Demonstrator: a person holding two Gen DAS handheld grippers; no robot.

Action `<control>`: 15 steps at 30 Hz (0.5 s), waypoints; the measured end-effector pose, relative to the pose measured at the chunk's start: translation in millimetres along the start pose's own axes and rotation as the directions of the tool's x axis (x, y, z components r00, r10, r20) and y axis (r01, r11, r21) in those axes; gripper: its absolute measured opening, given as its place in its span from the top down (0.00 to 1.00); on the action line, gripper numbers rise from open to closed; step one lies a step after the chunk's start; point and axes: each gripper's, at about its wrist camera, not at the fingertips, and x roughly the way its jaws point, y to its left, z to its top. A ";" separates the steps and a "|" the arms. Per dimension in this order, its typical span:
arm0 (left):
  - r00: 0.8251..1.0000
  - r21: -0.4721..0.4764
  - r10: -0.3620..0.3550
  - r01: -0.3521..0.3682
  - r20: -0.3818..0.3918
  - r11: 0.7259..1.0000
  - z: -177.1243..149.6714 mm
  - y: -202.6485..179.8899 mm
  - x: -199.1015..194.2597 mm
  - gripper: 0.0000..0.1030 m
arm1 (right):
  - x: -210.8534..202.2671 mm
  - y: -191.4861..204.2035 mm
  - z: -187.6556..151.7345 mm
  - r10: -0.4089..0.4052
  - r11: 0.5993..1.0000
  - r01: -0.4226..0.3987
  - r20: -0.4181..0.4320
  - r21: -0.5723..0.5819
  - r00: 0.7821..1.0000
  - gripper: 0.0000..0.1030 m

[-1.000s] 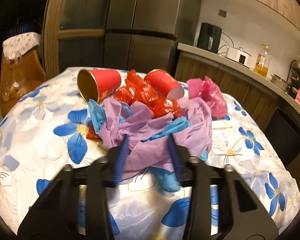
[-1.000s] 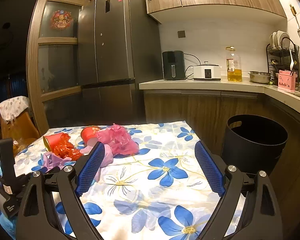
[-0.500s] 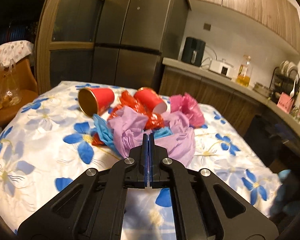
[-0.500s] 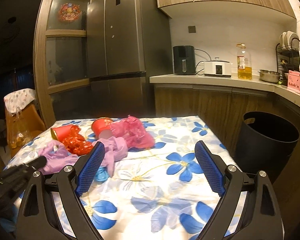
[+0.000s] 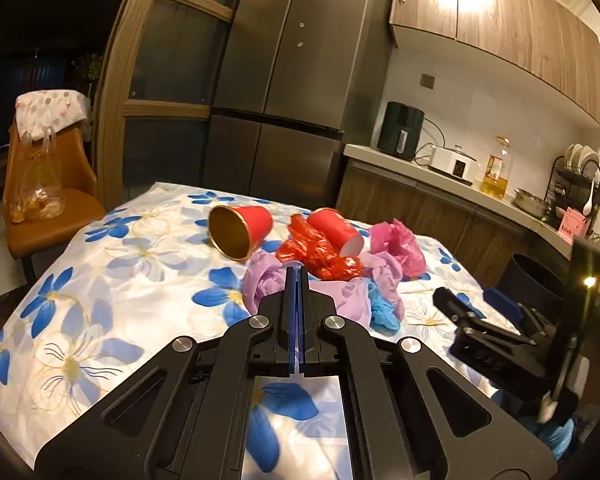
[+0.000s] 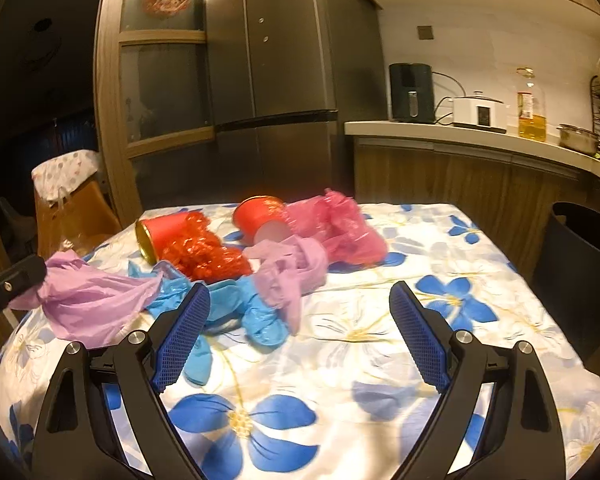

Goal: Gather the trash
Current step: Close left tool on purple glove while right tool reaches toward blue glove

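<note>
Since a second ago: left gripper (image 5: 296, 280) has gone from straddling the purple bag to pressed together, and has pulled back and up from the heap; right gripper (image 6: 296, 332) has come lower and nearer the trash.

Left wrist view – grip: jaws flat against each other, with the purple plastic bag (image 5: 340, 296) bunched right at their tip; from this angle alone the pinch is hard to confirm.
Left wrist view – heap: two red paper cups (image 5: 240, 232) lie on their sides on the floral tablecloth (image 5: 100, 300), with red crinkled plastic (image 5: 316, 254), a pink bag (image 5: 398, 244) and blue plastic (image 5: 384, 304) packed beside them.
Left wrist view – other tool: the right gripper's black body shows at the right edge, low over the cloth.

Right wrist view – left tool: its black tip enters at the left edge with a purple sheet (image 6: 88, 296) stretched out from it – so the left gripper is pinching that bag.
Right wrist view – own jaws: spread wide and just starting to close, nothing between the blue pads (image 6: 180, 336) but bare cloth; blue plastic lies just beyond the left pad.
Right wrist view – bin: black trash bin (image 6: 580, 264) stands off the table's right side, well apart from the heap.

Meaning for the task: one piece looks secured but not yet binned; cups and the other bags remain on the table.
</note>
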 end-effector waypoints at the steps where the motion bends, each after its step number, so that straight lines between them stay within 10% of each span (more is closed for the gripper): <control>1: 1.000 -0.005 0.000 0.000 0.004 1.000 1.1 2.4 -1.8 1.00 | 2.6 0.8 0.5 0.000 1.000 0.000 -0.002 -0.002 1.000 0.18; 15: 0.999 -0.032 0.036 -0.035 0.014 0.999 5.0 18.3 -4.2 1.00 | 50.3 31.7 -1.4 0.100 0.993 -0.106 -0.099 -0.049 0.990 0.40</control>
